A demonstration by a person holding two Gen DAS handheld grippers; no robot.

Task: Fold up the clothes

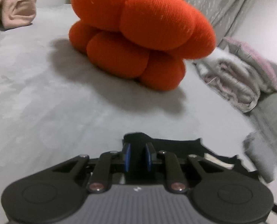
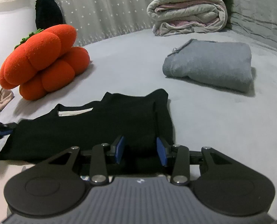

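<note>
Right gripper (image 2: 140, 152): jaws spread with a clear gap between the blue pads, hovering over the near edge of the black garment (image 2: 93, 128); nothing pinched.
Left gripper (image 1: 137, 157): jaws drawn close, a narrow gap left; dark cloth lies between and beyond the pads, but I cannot tell whether they grip it.
Black garment: lying flat on the bed (image 2: 222, 140) toward its near edge, already doubled into a rough rectangle, white neck label showing (the outline looks tidy enough).
Step in hand: I judge the fold nearly finished, the right side let go.
Next move: likely one last fold or a lift onto a pile; that calls for both grippers closing on matching corners.
Grey folded sweater (image 2: 209, 67): farther back, right side of the bed.
Orange plush cushion (image 2: 43, 61): farther back, left side.
Rolled quilt (image 2: 189, 13): at the far edge.
</note>
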